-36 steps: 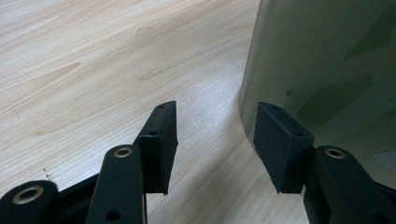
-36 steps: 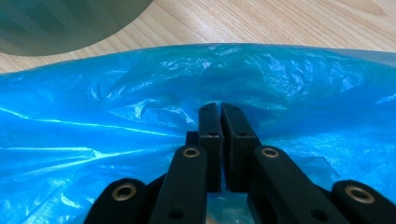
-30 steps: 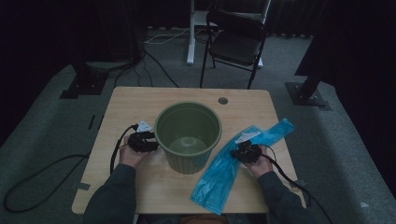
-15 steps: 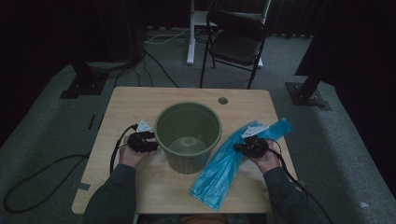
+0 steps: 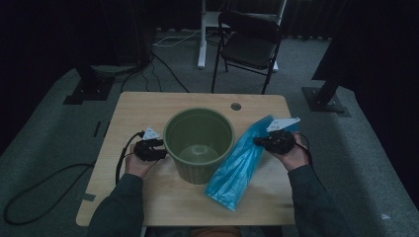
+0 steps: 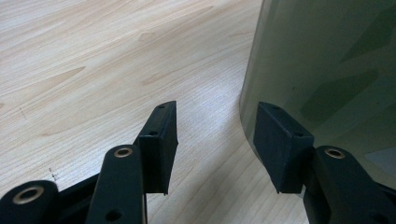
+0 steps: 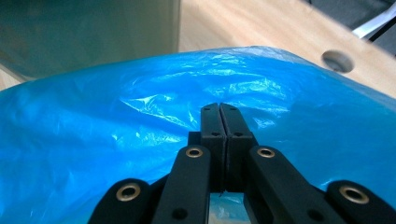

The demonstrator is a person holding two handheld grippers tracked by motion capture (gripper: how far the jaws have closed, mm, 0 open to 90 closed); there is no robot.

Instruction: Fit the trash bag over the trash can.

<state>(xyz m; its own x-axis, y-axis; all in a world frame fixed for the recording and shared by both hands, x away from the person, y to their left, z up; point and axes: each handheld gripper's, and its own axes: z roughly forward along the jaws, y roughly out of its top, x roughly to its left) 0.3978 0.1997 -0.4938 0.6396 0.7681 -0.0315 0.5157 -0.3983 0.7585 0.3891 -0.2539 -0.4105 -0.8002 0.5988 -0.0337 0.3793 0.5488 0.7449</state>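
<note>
Wooden worktop (image 5: 148, 106) carries my green bin (image 5: 198, 143) at centre; right of it, touching, the blue plastic bag (image 5: 237, 165) hangs, pinched in my closed right hand-held gripper (image 5: 261, 141). My left hand-held gripper (image 6: 212, 140) gapes empty beside the bin's wall.

A green plastic bin (image 5: 198, 143) is stood upright and open-topped at the middle of the wooden table (image 5: 143, 106); a crinkled blue plastic bag (image 5: 237, 165) is stretched beside it on the right, its upper end raised off the table, its lower end draped toward the near edge.
</note>
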